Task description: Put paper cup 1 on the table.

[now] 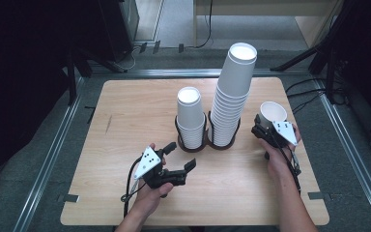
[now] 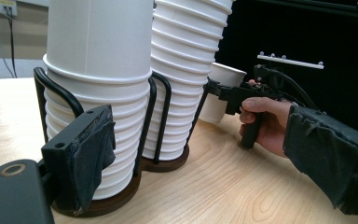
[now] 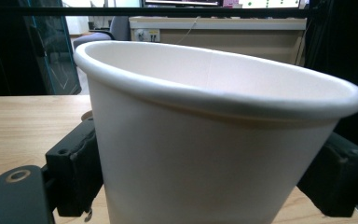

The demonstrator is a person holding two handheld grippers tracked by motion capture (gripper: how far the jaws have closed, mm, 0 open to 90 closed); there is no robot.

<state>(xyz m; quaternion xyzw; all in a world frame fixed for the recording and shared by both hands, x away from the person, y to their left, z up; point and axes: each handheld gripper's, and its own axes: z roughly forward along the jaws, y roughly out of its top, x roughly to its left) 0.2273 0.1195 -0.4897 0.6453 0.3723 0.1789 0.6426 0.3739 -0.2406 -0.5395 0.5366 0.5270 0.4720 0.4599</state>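
Wooden table; two cup-stack holders standing on it.

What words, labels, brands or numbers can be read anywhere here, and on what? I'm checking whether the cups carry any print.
None can be read.
The single cup, between the jaws of the right gripper, is plain white, no print.
The short stack and the tall stack are plain white too.
The monitor strip along the top of the right gripper view shows coloured marks, too small and blurred to read.
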